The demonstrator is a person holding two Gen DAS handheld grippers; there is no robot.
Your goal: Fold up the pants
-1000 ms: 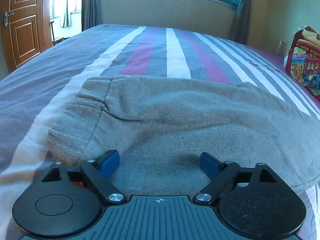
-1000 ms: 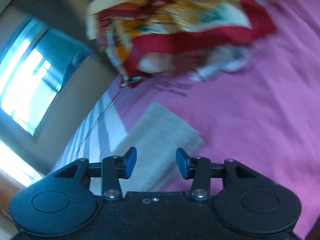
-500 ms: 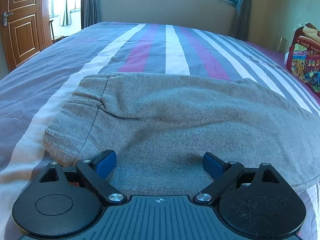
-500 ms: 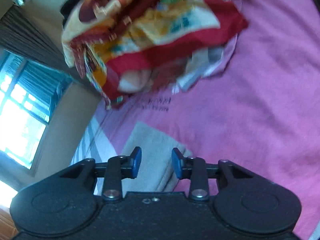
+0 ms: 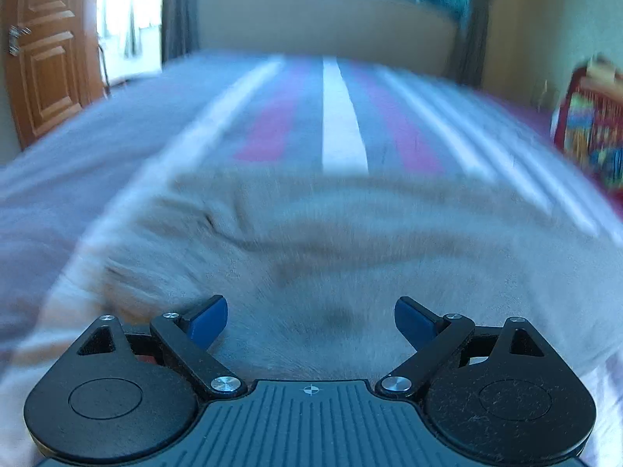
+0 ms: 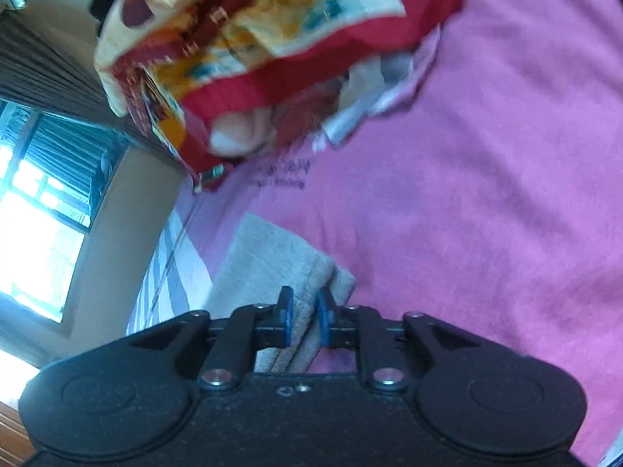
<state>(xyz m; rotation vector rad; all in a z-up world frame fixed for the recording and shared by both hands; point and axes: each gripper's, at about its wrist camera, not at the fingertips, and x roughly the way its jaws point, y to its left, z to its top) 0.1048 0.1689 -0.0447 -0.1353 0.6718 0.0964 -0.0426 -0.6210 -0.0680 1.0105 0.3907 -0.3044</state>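
The grey pants [image 5: 331, 257] lie flat across the striped bed [image 5: 342, 124], one end with its gathered band near the left gripper [image 5: 310, 317] and the other reaching onto the pink sheet [image 6: 486, 194] under the right gripper [image 6: 304, 319]. They look like thick knit fleece: soft, limp, light enough to lift by an edge, and likely to sag and drag on the bedding, not slide. No stiffness will carry a fold, so both ends want holding at once.

The left gripper hovers low over the cloth with its jaws wide apart and nothing between them. The right gripper's jaws are closing, with a doubled edge of the pants standing between the blue pads [image 6: 287, 317]; whether they already pinch it is hard to tell through the blur (a narrow gap seems to remain). The layered hem or the banded end gives the surest hold, since a single loose layer could slip free. A patterned red cloth [image 6: 253, 46] sits near that end.
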